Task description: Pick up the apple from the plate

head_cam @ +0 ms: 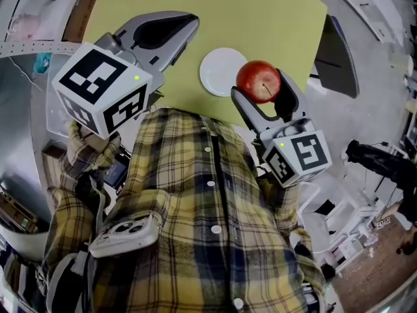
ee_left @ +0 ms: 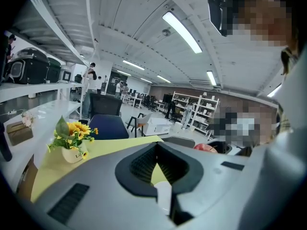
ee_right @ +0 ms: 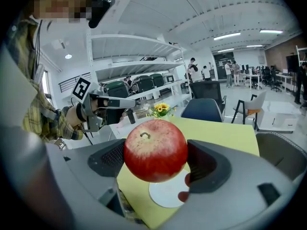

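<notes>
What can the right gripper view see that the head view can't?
Only the right gripper view shows the sunflowers, the blue chair and the long room behind them. Only the head view shows the marker cube on the right gripper and the phone in the checked shirt pocket. Both show the red apple held between the right gripper's fingers, clear of the white plate on the yellow table.

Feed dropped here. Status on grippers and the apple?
Right gripper shut on apple. Apple held off the plate. Left gripper shut, empty. Nothing in the way.
</notes>
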### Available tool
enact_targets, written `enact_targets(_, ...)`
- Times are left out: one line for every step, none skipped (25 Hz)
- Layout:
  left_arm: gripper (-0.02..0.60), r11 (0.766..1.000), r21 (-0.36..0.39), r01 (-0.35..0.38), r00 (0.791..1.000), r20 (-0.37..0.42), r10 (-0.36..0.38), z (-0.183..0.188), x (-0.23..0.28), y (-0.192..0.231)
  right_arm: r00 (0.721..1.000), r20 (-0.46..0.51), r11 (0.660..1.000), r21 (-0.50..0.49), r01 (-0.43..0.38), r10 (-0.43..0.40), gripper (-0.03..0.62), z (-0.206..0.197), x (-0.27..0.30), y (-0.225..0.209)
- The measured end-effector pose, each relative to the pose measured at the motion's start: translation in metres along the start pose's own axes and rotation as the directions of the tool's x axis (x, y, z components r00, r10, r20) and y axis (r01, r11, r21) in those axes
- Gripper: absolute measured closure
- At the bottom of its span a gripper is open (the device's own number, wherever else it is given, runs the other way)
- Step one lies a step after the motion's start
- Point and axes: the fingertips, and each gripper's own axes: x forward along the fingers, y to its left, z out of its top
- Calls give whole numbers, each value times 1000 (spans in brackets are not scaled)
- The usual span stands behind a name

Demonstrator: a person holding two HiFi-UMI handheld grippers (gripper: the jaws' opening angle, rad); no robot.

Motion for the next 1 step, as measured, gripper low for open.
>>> enact_targets(574,1000,1,1,1000,0,-1,-2,-1,1,1000,-1,1000,-2,-2,2,204,0,3,2)
